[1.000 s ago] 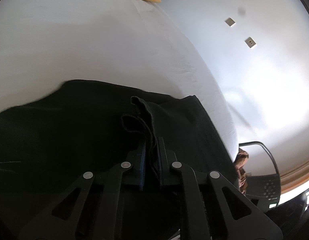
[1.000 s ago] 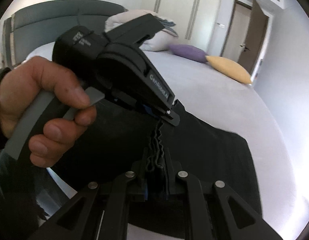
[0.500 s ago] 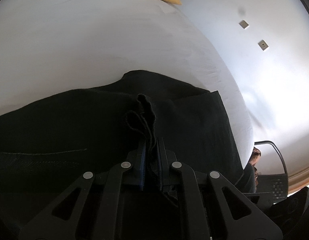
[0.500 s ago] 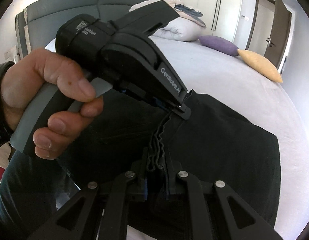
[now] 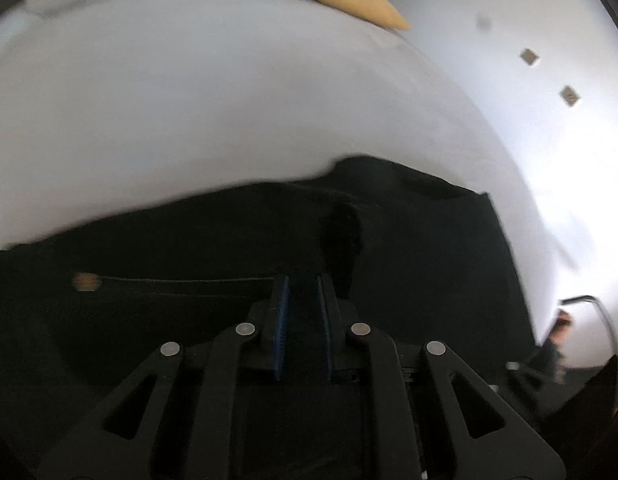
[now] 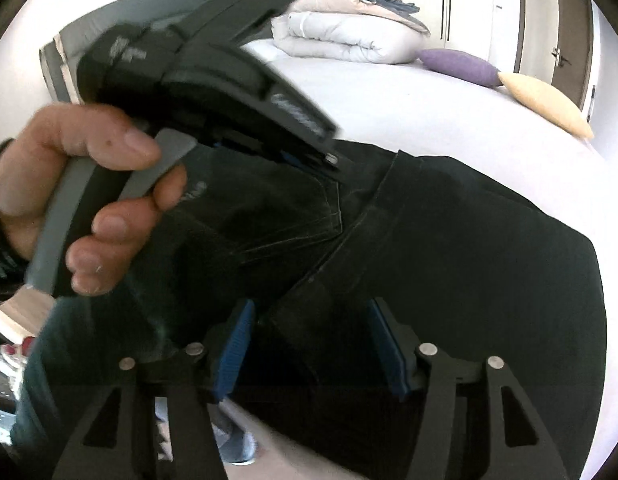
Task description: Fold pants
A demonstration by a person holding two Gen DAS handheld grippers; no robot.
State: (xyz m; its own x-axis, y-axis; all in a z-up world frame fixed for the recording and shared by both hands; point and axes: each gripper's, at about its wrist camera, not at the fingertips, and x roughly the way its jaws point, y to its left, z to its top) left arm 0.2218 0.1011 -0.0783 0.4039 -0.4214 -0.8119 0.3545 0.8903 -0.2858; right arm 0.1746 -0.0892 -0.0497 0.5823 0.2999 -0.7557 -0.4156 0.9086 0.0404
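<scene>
The black pants (image 6: 449,248) are spread flat on the white bed (image 5: 229,112), with a doubled fold reaching toward the bed's near edge. In the right wrist view, the right gripper (image 6: 309,344) is seen directly above the waistband region, its jaws opening and already standing well apart; a raised seam of the fabric runs up between the blue pads (image 6: 233,352), but neither pad presses on it, so nothing is held. In the left wrist view, the left gripper (image 5: 301,308) is pointed down at the pants, which fill the lower half of the view beneath and ahead of the fingers. Its jaws are just beginning to open: a narrow gap is visible between the two blue pads, and no cloth can be made out within it, a dark bunched fold lying just beyond the fingertips. A small copper rivet (image 5: 85,281) is seen on the cloth to the left. In the right wrist view, the left gripper is gripped by a hand (image 6: 77,196). A folded duvet (image 6: 341,36), a purple pillow (image 6: 457,65) and a yellow pillow (image 6: 545,102) lie at the bed's far side.
</scene>
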